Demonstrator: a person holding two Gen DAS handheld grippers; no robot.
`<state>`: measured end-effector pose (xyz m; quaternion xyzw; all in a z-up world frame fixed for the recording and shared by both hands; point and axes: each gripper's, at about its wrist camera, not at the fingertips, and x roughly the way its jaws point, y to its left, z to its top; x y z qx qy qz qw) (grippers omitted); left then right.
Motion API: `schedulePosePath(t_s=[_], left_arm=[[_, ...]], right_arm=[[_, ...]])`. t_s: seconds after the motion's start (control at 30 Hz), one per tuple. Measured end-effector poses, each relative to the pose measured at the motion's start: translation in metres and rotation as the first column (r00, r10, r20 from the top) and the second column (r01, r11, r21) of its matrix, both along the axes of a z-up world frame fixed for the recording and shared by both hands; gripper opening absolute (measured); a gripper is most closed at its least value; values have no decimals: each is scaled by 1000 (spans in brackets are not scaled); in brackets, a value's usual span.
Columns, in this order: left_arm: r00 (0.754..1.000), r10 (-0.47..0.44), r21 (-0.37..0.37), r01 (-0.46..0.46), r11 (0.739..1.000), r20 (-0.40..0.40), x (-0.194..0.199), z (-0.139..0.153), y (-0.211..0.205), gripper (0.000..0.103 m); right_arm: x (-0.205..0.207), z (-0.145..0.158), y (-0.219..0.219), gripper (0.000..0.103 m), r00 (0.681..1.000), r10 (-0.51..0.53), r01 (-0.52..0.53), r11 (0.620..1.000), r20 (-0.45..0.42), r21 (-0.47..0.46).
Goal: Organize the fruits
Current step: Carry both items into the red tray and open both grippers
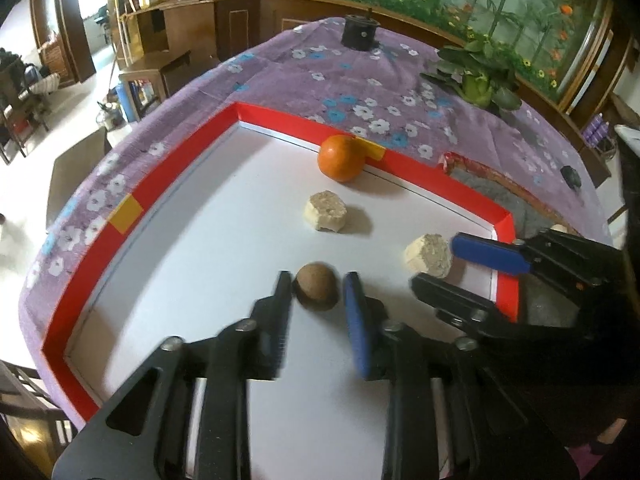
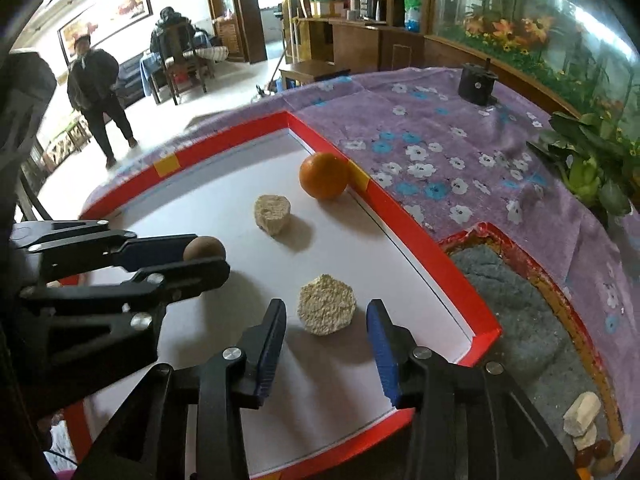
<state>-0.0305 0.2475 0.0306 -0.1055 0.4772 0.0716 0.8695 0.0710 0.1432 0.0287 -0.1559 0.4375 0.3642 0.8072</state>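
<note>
The left gripper (image 1: 316, 280) is straddling the brown fruit (image 1: 316, 286) on the white floor of the red tray (image 1: 128, 216), jaws apart, one finger touching or nearly touching it. The right gripper (image 2: 326, 316) is bracketing a pale cake (image 2: 326, 310), jaws apart and clear of it. Both items are sitting free, spaced well apart, probably to keep each reachable. The orange (image 1: 342, 158) is resting against the far wall; a second cake (image 1: 326, 212) is lying mid-tray.
</note>
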Motion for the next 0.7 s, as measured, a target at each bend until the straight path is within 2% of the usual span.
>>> schedulePosePath(t_s=[0.03, 0.13, 0.23, 0.5, 0.7], left_arm=[[1000, 4, 2, -4, 1000, 7, -2, 2, 0, 46], [999, 18, -5, -18, 1000, 32, -8, 12, 2, 47], [997, 47, 5, -47, 999, 62, -16, 24, 0, 58], [992, -15, 6, 14, 1000, 128, -23, 51, -37, 58], [985, -124, -16, 127, 992, 118, -12, 47, -90, 58]], right_arm=[[-3, 5, -3, 41, 1000, -1, 1, 1000, 11, 12], [-12, 19, -15, 41, 999, -25, 23, 999, 35, 48], [-18, 29, -33, 42, 998, -57, 53, 994, 36, 93], [-40, 39, -100, 44, 986, -163, 156, 978, 39, 138], [-54, 37, -163, 46, 957, -289, 282, 949, 31, 139]])
